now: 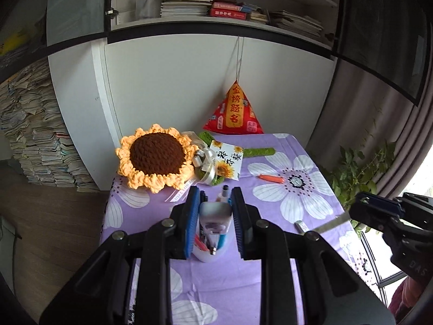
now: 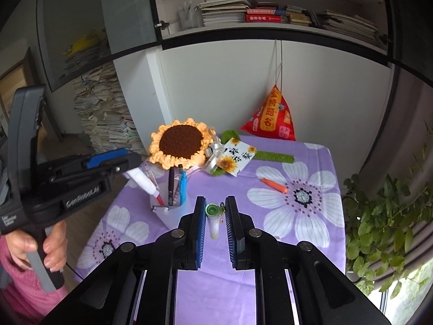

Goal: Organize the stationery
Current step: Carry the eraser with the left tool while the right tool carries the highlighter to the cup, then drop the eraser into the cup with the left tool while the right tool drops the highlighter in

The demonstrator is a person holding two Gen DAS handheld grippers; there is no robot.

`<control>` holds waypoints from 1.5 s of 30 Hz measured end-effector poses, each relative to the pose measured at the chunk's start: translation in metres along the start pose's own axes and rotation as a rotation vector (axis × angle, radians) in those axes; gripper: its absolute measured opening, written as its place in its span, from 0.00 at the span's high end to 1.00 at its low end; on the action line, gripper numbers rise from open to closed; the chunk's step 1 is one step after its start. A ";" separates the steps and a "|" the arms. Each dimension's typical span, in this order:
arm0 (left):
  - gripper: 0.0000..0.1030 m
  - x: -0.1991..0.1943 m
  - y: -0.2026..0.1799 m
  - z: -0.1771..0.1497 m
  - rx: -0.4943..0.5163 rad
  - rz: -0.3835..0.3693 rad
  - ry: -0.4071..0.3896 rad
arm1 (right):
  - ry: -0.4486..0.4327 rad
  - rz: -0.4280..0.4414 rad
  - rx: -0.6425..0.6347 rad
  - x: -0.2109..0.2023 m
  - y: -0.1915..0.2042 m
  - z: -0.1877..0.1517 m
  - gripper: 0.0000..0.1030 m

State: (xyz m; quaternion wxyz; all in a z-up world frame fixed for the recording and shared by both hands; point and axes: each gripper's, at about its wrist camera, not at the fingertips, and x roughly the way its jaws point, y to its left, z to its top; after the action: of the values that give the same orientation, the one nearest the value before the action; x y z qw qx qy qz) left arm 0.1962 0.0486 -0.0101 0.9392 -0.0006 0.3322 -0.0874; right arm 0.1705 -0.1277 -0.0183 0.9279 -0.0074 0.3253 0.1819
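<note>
One pen holder (image 2: 173,211) holds three pens (image 2: 183,187).

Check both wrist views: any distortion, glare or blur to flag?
Left wrist view: strong fisheye, the shelf edge bows, corners go dark, the window at right blows out, and the white item in the left claw is soft, close to the lens. Right wrist view: same bowing, tablecloth evenly lit and sharp.
</note>
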 end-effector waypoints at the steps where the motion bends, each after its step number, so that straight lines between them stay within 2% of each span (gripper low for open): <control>1: 0.78 0.007 0.003 -0.001 0.000 0.004 0.012 | 0.000 0.000 -0.002 0.001 0.002 0.001 0.85; 8: 0.78 0.046 0.017 -0.017 -0.034 -0.005 0.106 | 0.002 0.003 -0.009 0.004 0.014 0.011 0.85; 16: 0.78 0.056 0.025 -0.025 -0.049 -0.019 0.136 | 0.006 0.024 -0.033 0.016 0.034 0.024 0.85; 28: 0.79 0.053 0.033 -0.032 -0.065 -0.042 0.139 | 0.008 0.053 -0.031 0.048 0.055 0.036 0.85; 34: 0.79 0.059 0.044 -0.037 -0.109 -0.062 0.162 | 0.044 0.045 -0.020 0.072 0.057 0.033 0.85; 45: 0.78 0.038 0.047 -0.037 -0.119 -0.080 0.100 | 0.081 0.025 -0.038 0.090 0.062 0.028 0.85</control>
State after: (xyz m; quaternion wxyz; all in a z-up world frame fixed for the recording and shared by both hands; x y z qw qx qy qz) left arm 0.2099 0.0902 -0.0651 0.9154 -0.0655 0.3829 -0.1051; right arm 0.2316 -0.0365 -0.0446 0.9113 -0.0284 0.3593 0.1990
